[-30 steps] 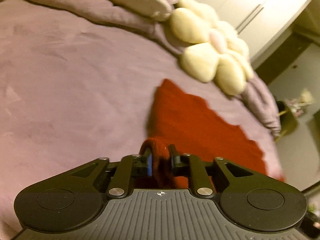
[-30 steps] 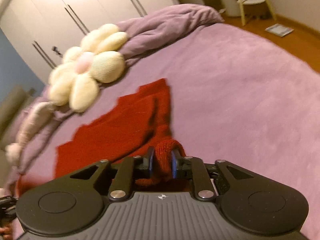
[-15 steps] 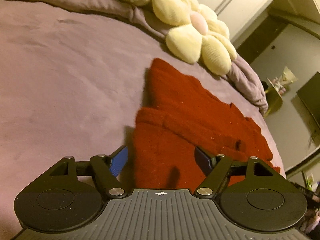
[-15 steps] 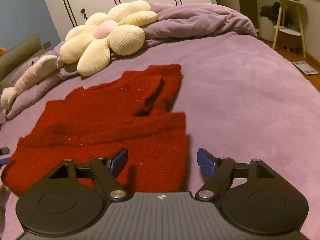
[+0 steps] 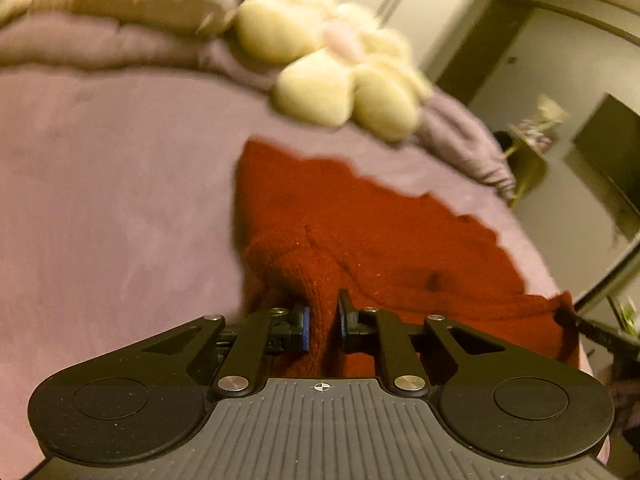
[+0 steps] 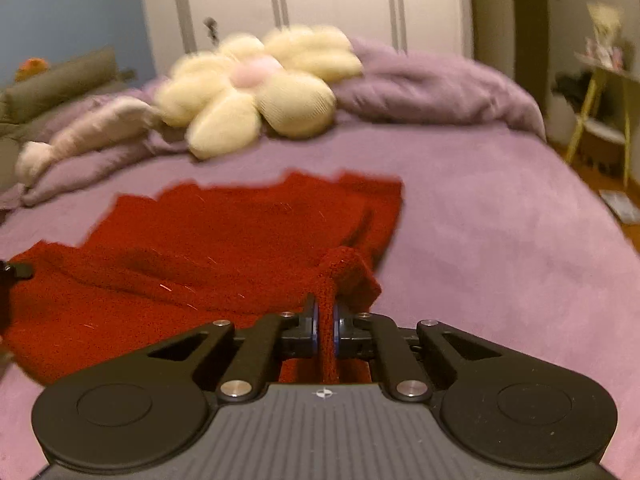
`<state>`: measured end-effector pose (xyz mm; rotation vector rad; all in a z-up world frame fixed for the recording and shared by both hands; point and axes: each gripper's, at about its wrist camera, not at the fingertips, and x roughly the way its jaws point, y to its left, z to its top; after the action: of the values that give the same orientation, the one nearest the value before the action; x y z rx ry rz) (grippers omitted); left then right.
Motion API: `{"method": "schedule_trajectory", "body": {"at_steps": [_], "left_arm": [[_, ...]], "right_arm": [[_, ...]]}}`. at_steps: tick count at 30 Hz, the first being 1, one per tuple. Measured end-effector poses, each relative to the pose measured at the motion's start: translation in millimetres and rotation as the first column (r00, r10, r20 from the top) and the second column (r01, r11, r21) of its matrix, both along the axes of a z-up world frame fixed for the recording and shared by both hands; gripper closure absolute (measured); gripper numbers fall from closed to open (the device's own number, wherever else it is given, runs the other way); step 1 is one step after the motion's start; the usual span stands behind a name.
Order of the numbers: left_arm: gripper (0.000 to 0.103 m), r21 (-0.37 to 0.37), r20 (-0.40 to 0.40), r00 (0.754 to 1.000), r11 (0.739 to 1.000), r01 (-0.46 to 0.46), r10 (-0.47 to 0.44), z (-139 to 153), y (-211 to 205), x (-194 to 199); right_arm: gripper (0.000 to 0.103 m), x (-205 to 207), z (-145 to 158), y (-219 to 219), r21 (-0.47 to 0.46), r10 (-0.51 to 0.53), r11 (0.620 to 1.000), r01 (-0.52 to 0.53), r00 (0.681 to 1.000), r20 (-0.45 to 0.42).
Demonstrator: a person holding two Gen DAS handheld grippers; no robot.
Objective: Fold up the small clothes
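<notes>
- A red knitted garment lies spread on the purple bed. Its long axis runs side to side across your right wrist view.
- In the left wrist view the same red knitted garment stretches from near the camera toward the far right, with its jagged far edge pointing at the pillows.
- Your left gripper has its fingers drawn narrow, pinching a bunched fold at the garment's near left corner. The fold rises in a small hump just beyond the fingertips.
- Your right gripper likewise has its fingers nearly together, clamped on a thin ridge of red knit at the near right corner. A rounded loop of cloth stands just past the blue pads.
- The rest of the garment lies flat on the bed, between the two grips and the pillows.
- A cream flower-shaped cushion sits at the head of the bed, well beyond the garment, resting against a rumpled purple duvet.
- White wardrobe doors stand behind the bed.
- Half a second ago both pairs of fingers were spread wide over the cloth, holding nothing. Now both have closed on the near edge.
- Both views are blurred.
</notes>
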<state>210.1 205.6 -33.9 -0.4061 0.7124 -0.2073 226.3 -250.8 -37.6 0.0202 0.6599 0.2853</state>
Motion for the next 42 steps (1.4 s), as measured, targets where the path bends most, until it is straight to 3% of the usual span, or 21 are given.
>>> {"method": "schedule_trajectory", "body": {"at_steps": [4, 6, 9, 11, 13, 16, 18, 20, 22, 24, 25, 26, 27, 28, 29, 31, 34, 38, 42], "left_arm": [[0.088, -0.001, 0.161, 0.987, 1.000, 0.029, -0.028, 59.0, -3.3, -10.0], [0.088, 0.044, 0.227, 0.974, 0.999, 0.015, -0.024, 79.3, -7.3, -4.0], [0.088, 0.066, 0.254, 0.967, 0.997, -0.045, 0.027, 86.3, -5.8, 23.5], [0.087, 0.093, 0.220, 0.973, 0.992, -0.088, 0.066, 72.5, -3.5, 46.9], [0.085, 0.136, 0.147, 0.985, 0.985, -0.108, 0.088, 44.4, -3.9, 70.9], [0.073, 0.118, -0.035, 0.993, 0.988, -0.104, 0.108, -6.9, -2.0, 97.8], [0.062, 0.132, -0.068, 0.991, 0.985, -0.107, 0.117, -25.1, -1.3, 101.1], [0.043, 0.100, -0.071, 0.991, 0.989, -0.109, 0.117, -36.3, 3.8, 102.1], [0.035, 0.035, -0.099, 0.987, 0.992, -0.120, 0.123, -43.9, 12.7, 102.7], [0.036, -0.011, -0.115, 0.986, 0.993, -0.120, 0.118, -49.6, 16.9, 103.9], [0.042, -0.018, -0.118, 0.986, 0.993, -0.118, 0.115, -51.0, 16.5, 104.2], [0.060, -0.018, -0.119, 0.986, 0.993, -0.116, 0.113, -52.0, 16.6, 104.5], [0.073, 0.003, -0.117, 0.986, 0.993, -0.117, 0.116, -51.0, 14.4, 106.2], [0.085, 0.028, -0.112, 0.986, 0.992, -0.123, 0.125, -48.8, 13.0, 107.9], [0.087, 0.036, -0.101, 0.987, 0.992, -0.124, 0.127, -44.5, 12.2, 105.2], [0.089, 0.049, -0.064, 0.992, 0.993, -0.109, 0.112, -30.0, 12.3, 98.3], [0.090, 0.049, 0.022, 0.995, 0.994, -0.093, 0.092, 6.1, 14.4, 91.5], [0.091, 0.097, 0.170, 0.976, 0.983, -0.154, 0.136, 58.0, 14.5, 103.7], [0.090, 0.202, 0.210, 0.951, 0.941, -0.270, 0.228, 62.9, 1.6, 154.8]], "right_arm": [[0.098, -13.7, 47.2, -0.1, 0.037, 0.027, 0.999, -0.033, 0.989, 0.148], [0.098, -6.1, 63.1, -0.1, 0.052, 0.000, 0.999, -0.010, 0.980, 0.200], [0.098, 23.3, 70.8, 1.5, 0.068, -0.080, 0.996, 0.066, 0.967, 0.241], [0.098, 47.1, 62.7, 2.9, 0.075, -0.128, 0.991, 0.114, 0.967, 0.222], [0.097, 75.5, 41.4, 3.2, 0.058, -0.149, 0.988, 0.143, 0.979, 0.139], [0.095, 103.6, 1.5, 3.5, 0.048, -0.162, 0.986, 0.162, 0.987, -0.006], [0.088, 109.8, -17.9, 4.2, 0.023, -0.160, 0.987, 0.162, 0.985, -0.066], [0.059, 112.2, -24.7, 4.5, 0.025, -0.146, 0.989, 0.149, 0.986, -0.082], [0.046, 110.2, -27.8, 1.9, 0.016, -0.153, 0.988, 0.155, 0.986, -0.072], [0.046, 111.1, -30.0, -0.4, 0.025, -0.162, 0.986, 0.165, 0.983, -0.088], [0.046, 112.9, -32.8, -2.9, 0.049, -0.160, 0.985, 0.166, 0.982, -0.105], [0.054, 113.2, -36.1, -6.7, 0.068, -0.158, 0.984, 0.167, 0.980, -0.125], [0.068, 114.1, -38.1, -8.0, 0.088, -0.156, 0.982, 0.168, 0.979, -0.135], [0.088, 113.5, -37.5, -6.8, 0.095, -0.151, 0.982, 0.164, 0.980, -0.129], [0.094, 109.9, -32.8, -0.7, 0.059, -0.158, 0.985, 0.164, 0.982, -0.101], [0.095, 105.2, -21.4, 14.4, -0.050, -0.130, 0.990, 0.129, 0.991, -0.029], [0.095, 88.0, 7.5, 31.8, -0.134, -0.065, 0.988, 0.079, 0.993, 0.100], [0.095, 91.3, 50.8, 42.5, -0.110, -0.076, 0.988, 0.106, 0.966, 0.248], [0.095, 144.1, 54.0, 59.9, -0.105, -0.170, 0.974, 0.203, 0.950, 0.264]]}}
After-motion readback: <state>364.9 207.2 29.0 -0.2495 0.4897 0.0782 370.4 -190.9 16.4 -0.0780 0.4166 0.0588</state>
